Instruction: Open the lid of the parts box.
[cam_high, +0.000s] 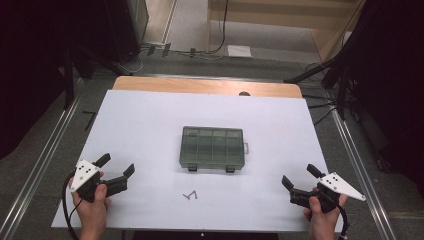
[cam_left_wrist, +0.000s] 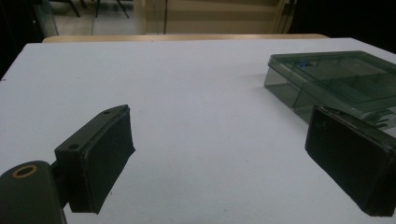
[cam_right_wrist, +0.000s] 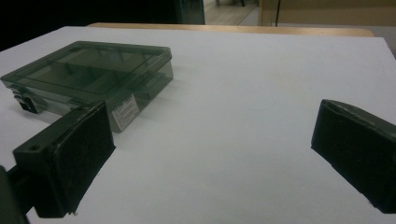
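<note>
Closed translucent grey-green plastic compartment box (cam_high: 212, 148) at frame centre on white worktop (cam_high: 150, 125) judged light, rigid, slippery; grasp side edges; left tongs (cam_high: 116, 167) and right tongs (cam_high: 299, 176) wide, empty.

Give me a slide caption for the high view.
Two open hand-held tongs, left and right, flank a closed compartment box on a white table.

Box label (cam_right_wrist: 125, 112): print too small

Box (cam_high: 212, 147) — translucent, glossy plastic
</note>
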